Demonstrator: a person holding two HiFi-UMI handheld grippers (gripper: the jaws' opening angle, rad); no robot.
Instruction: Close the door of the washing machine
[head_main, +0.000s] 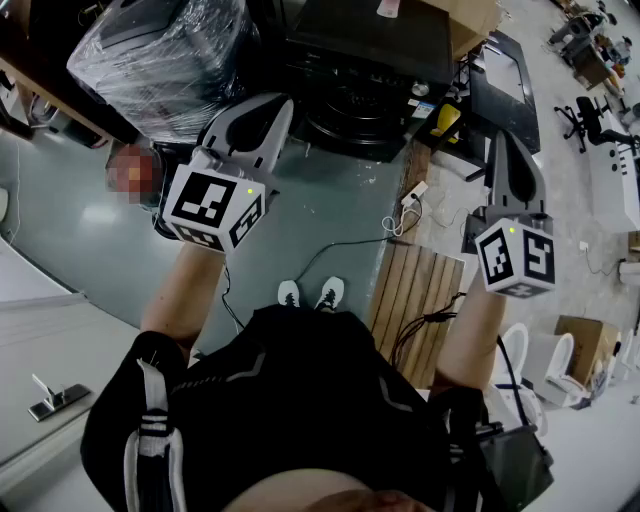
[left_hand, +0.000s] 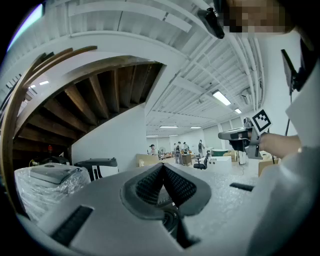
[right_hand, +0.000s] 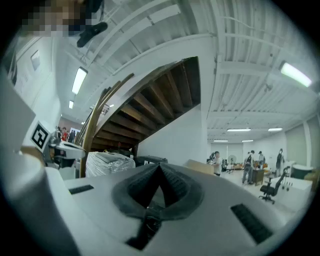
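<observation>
A dark front-loading machine (head_main: 365, 60) stands on the floor ahead of me, with a round dark door part (head_main: 350, 112) at its lower front; I cannot tell how far that door stands out. My left gripper (head_main: 268, 104) is held level in the air, short of the machine and to its left, jaws shut on nothing (left_hand: 162, 166). The right gripper (head_main: 503, 136) hovers level to the machine's right, also shut and empty (right_hand: 159, 166). The left gripper view shows the right gripper (left_hand: 240, 135) off to the side. The machine's black top (right_hand: 150, 160) shows low in the right gripper view.
A plastic-wrapped appliance (head_main: 160, 50) stands left of the dark machine. A wooden pallet (head_main: 415, 290), a power strip with cables (head_main: 410, 200) and my shoes (head_main: 310, 293) are on the floor below. A staircase (right_hand: 160, 100) rises overhead. Several people (left_hand: 180, 150) stand far off.
</observation>
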